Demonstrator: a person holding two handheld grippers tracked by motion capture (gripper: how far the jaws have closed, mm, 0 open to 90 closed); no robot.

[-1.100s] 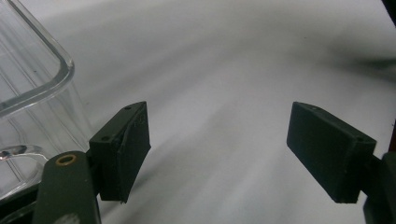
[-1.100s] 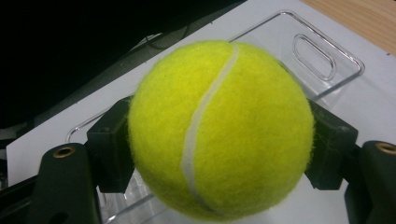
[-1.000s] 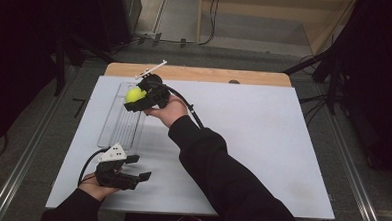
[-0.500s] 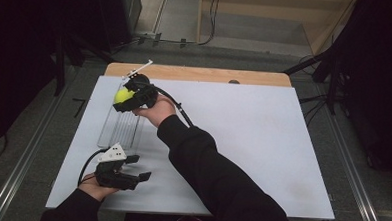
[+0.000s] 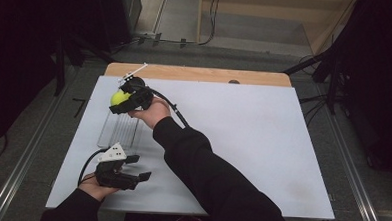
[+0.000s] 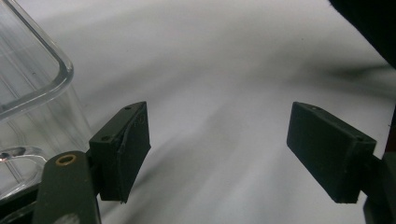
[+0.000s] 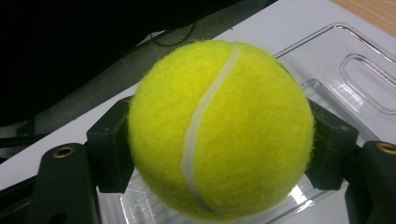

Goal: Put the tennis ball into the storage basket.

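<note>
Left claw [image 5: 142, 177] is being held low at the near left of the tabletop [image 5: 262, 143], jaws spread wide, nothing between them; in the left gripper view the pads [image 6: 133, 140] are standing over bare white surface, with a rounded corner of the clear plastic tray [image 6: 32, 79] just beside the left one. The tray [image 5: 119, 132] is lying between the two claws in the high view, a shallow transparent moulding with ribs, empty as far as can be told. Further on, the right claw [image 5: 118, 103] is being carried above the tray's far end with the tennis ball [image 5: 118, 97] pinched in it, clear of the surface. In the right gripper view the ball [image 7: 219, 130] is being squeezed across its middle by both pads, white seam running top to bottom, tray floor visible below and behind. Handling judgement: ball is light, felt-covered so grip is good, rubbery and springy, not fragile; it is being taken at the widest diameter, which is the right place, since an off-centre pinch would likely be squirting it out. Once released it will probably be rolling or bouncing, and the thin tray looks light and slippery enough to be shifted by a nudge.
</note>
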